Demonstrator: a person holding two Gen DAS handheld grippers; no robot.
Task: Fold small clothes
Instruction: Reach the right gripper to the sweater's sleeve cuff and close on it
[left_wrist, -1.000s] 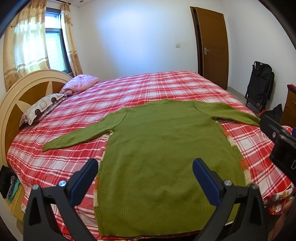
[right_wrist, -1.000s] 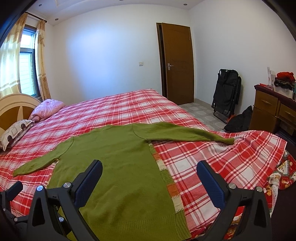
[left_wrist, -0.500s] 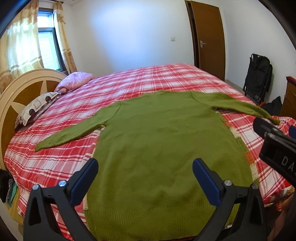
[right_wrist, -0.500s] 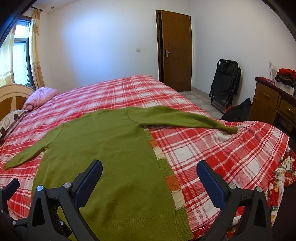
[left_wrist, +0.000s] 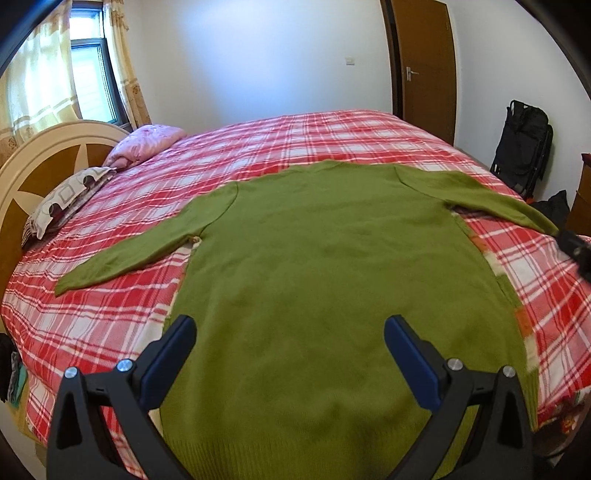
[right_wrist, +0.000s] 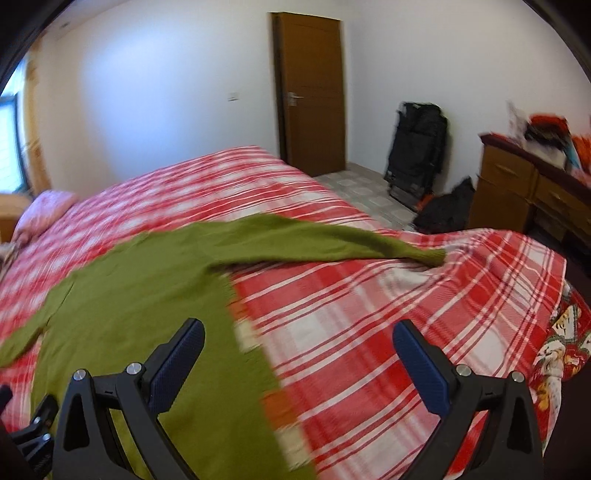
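Observation:
A green long-sleeved sweater (left_wrist: 325, 280) lies flat on the red plaid bed (left_wrist: 295, 147), sleeves spread out, hem toward me. My left gripper (left_wrist: 290, 354) is open and empty, above the sweater's lower body. My right gripper (right_wrist: 297, 354) is open and empty, above the sweater's right side edge (right_wrist: 236, 314). The right sleeve (right_wrist: 332, 243) stretches to the right, its cuff (right_wrist: 432, 256) on the bedspread. The left sleeve (left_wrist: 140, 254) lies out to the left. A multicoloured strip (left_wrist: 513, 314) shows along the sweater's right edge.
A headboard (left_wrist: 44, 166) and pillows (left_wrist: 144, 146) are at the left. A brown door (right_wrist: 310, 92), a black folded cart (right_wrist: 417, 147), a black bag (right_wrist: 447, 206) and a wooden dresser (right_wrist: 524, 184) stand to the right of the bed.
Both grippers have moved forward over the sweater and stayed open. The right wrist view has swung to the right, toward the right sleeve, and is motion-blurred.

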